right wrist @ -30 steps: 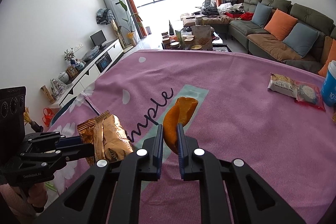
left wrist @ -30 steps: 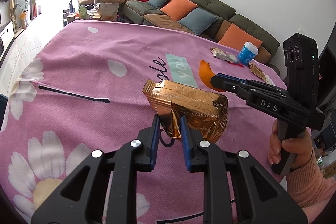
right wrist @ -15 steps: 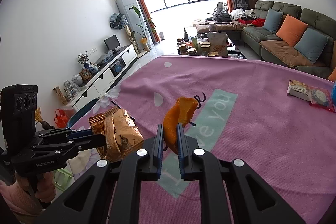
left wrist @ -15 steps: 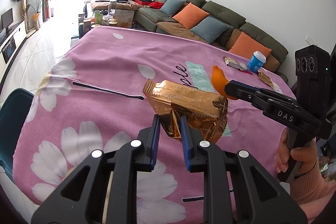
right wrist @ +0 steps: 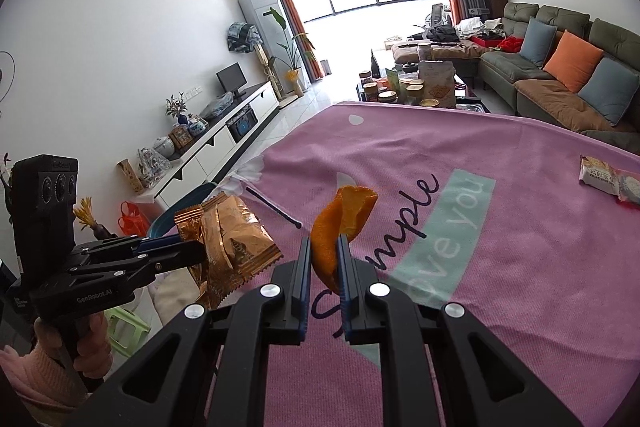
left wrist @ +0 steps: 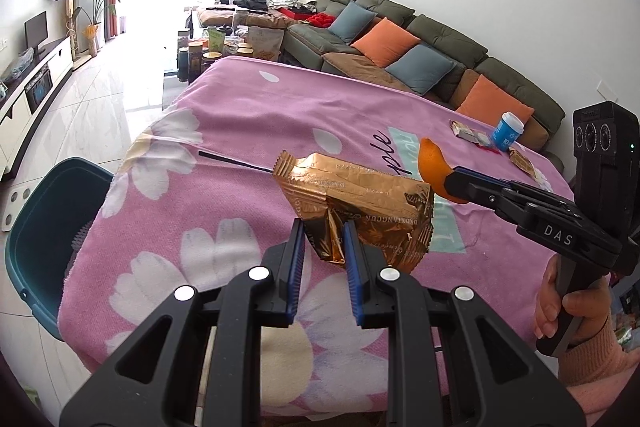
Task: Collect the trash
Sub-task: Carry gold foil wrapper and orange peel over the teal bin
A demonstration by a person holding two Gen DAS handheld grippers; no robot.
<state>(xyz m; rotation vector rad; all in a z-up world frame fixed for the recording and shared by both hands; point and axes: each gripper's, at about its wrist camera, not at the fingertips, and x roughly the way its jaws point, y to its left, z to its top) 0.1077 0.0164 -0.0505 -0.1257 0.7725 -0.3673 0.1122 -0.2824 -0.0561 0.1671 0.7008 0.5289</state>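
Note:
My left gripper (left wrist: 323,233) is shut on a crumpled gold snack wrapper (left wrist: 360,203) and holds it in the air over the pink flowered tablecloth (left wrist: 224,195). The wrapper also shows in the right wrist view (right wrist: 228,239). My right gripper (right wrist: 324,247) is shut on a curled orange peel (right wrist: 340,223), held above the cloth just right of the wrapper; the peel also shows in the left wrist view (left wrist: 434,167). A dark teal bin (left wrist: 48,227) stands on the floor at the table's left edge.
At the table's far right lie a white snack packet (left wrist: 466,133), a blue cup (left wrist: 506,131) and another gold wrapper (left wrist: 522,163). The packet also shows in the right wrist view (right wrist: 608,175). A sofa (left wrist: 420,43) stands behind the table.
Both grippers have moved left toward the table's left edge with their loads. The teal bin has come into the left wrist view.

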